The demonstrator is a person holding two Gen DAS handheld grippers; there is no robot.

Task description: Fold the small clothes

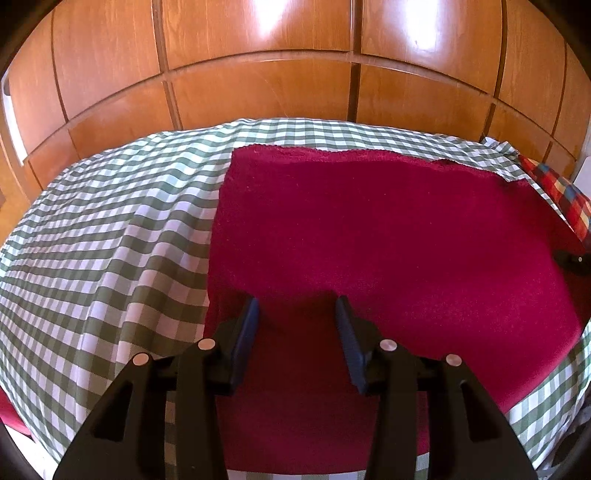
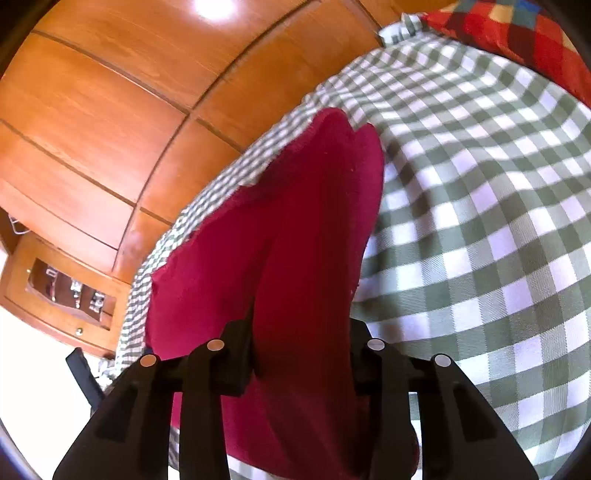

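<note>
A dark red towel-like cloth (image 1: 388,229) lies spread flat on the green-and-white checked bedcover (image 1: 110,240). My left gripper (image 1: 297,306) is open and empty, jaws wide apart, just above the cloth's near left part. In the right wrist view the same red cloth (image 2: 295,229) rises in a raised fold between my right gripper's (image 2: 301,325) jaws, which stand apart around it; the fingertips are hidden by the fabric, so I cannot tell whether they pinch it. The right gripper's tip (image 1: 574,260) shows at the cloth's right edge in the left wrist view.
A wooden panelled wardrobe (image 1: 258,74) stands behind the bed. A red, blue and yellow checked pillow (image 1: 561,192) lies at the far right, also in the right wrist view (image 2: 517,26). A wooden bedside cabinet (image 2: 62,295) stands beside the bed.
</note>
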